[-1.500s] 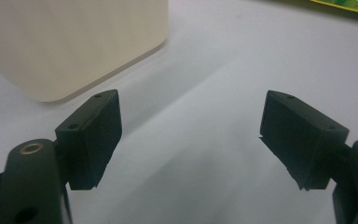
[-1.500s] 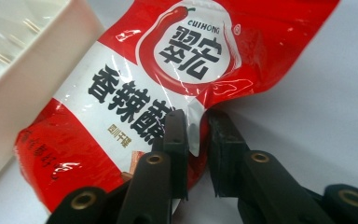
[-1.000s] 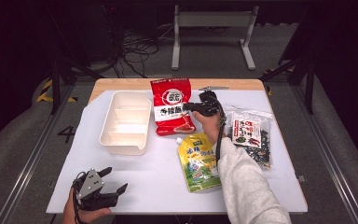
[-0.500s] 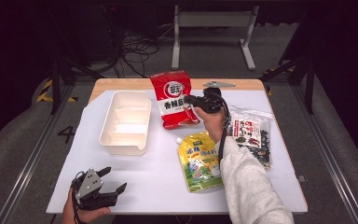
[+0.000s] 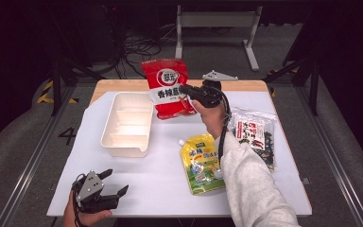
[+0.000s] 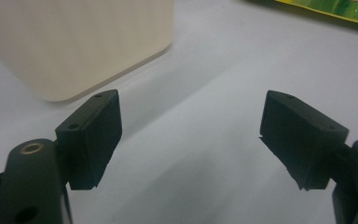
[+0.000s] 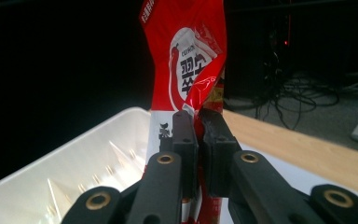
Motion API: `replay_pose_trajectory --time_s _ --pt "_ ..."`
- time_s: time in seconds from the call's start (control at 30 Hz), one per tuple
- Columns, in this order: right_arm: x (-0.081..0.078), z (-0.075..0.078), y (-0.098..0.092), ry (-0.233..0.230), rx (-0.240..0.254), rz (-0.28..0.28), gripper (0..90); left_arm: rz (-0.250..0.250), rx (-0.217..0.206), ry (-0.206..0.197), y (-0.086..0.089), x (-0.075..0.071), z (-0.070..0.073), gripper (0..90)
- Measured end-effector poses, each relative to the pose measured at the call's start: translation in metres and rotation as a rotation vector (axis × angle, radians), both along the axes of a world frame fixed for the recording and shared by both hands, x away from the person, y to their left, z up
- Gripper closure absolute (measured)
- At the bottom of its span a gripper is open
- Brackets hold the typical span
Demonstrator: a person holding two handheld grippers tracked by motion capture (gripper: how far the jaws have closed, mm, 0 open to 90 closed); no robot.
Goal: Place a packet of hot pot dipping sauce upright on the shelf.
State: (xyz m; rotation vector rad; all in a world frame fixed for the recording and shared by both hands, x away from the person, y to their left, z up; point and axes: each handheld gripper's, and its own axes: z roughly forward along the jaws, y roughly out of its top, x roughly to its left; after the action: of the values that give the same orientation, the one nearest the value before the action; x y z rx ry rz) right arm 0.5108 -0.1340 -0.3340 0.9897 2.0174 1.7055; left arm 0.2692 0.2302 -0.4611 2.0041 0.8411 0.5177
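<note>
My right gripper (image 5: 185,89) is shut on the right edge of a red snack bag (image 5: 168,87), which hangs tilted above the back of the table. In the right gripper view the red snack bag (image 7: 186,60) rises crumpled from between the closed pads (image 7: 185,140). A cream divided tray (image 5: 126,124) sits to the left of the bag. My left gripper (image 5: 115,185) rests at the table's front left, open, with nothing between its pads (image 6: 98,135); the cream tray (image 6: 74,42) stands just beyond them.
A yellow-green spouted pouch (image 5: 202,163) lies in front of the right forearm. A clear bag of dark snacks (image 5: 255,135) lies at the right. The white mat (image 5: 170,179) has bare room at the front centre. The table's wooden edge (image 5: 123,85) runs along the back.
My right gripper has lifted the red bag off the table and carried it up and slightly away. The left gripper has stayed in place.
</note>
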Motion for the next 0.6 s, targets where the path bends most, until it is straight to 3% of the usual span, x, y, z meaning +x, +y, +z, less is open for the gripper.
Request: replay_pose_trajectory --time_s 0.27,0.6 --pt "0.014 0.016 0.033 -0.039 0.026 0.015 84.7 -0.002 -0.014 -0.002 0.004 -0.002 0.0 21.4" --pt "0.034 0.007 0.072 -0.032 0.023 0.034 84.7 0.02 -0.03 -0.012 0.012 -0.01 0.001 21.4"
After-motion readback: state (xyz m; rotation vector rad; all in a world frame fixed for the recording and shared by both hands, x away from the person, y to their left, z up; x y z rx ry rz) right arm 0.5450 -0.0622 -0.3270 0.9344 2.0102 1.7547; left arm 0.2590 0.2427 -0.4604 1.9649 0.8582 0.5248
